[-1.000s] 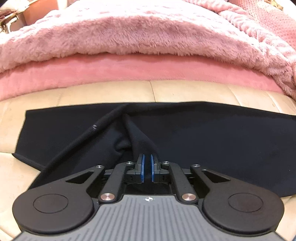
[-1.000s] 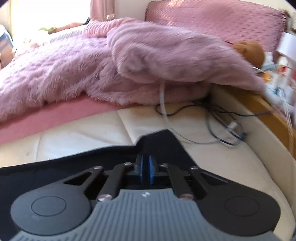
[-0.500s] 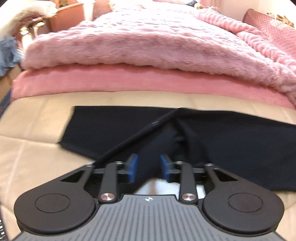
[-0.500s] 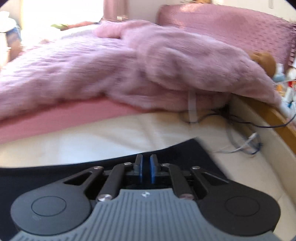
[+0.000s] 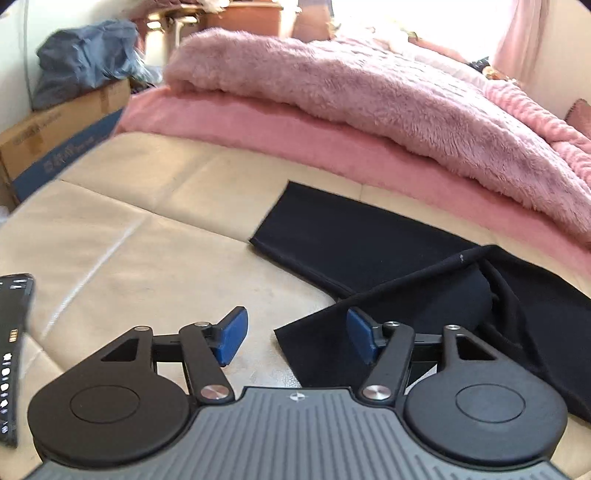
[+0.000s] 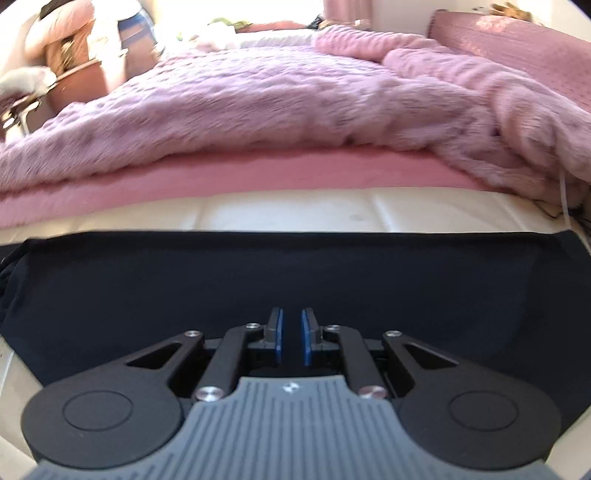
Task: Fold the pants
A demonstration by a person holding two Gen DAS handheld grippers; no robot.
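The left gripper (image 5: 291,334) hangs over the cream mattress (image 5: 147,236), jaws opening, pads pressing nothing, a corner of the black pants (image 5: 388,254) between them. The pants lie along the pink blanket (image 5: 332,147). The right gripper (image 6: 291,339) sits over them, jaws nearly together, perhaps pinching fabric.

Strong daylight is seen flooding in from the far window (image 6: 258,11), where detail is blown out. The fluffy blanket (image 6: 258,99) is smeared by motion blur, and edges are bent by fisheye distortion.
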